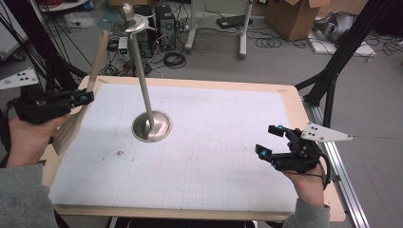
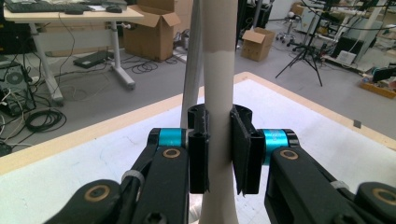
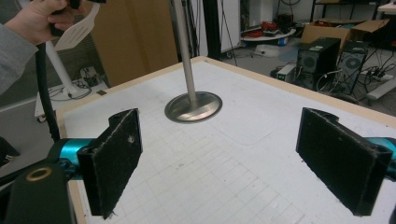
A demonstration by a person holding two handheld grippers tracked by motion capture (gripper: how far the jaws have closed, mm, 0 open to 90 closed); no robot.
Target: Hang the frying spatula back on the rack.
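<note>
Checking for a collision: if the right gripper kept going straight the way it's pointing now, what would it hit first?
Most likely the metal stand: its round base sits ahead between the open right gripper jaws, with bare table before it. Depth is uncertain.

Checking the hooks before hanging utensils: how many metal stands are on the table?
1. The tall silver metal stand with a round base sits left of centre on the white gridded mat. The left claw holds a beige flat spatula beside it.

The black two-jaw left gripper (image 1: 84, 99), held in the person's left hand (image 1: 28, 135) at the left side, had its jaws closed tight. The black two-jaw right gripper (image 1: 269, 140), held in the right hand (image 1: 311, 183), had its jaws spread wide.
</note>
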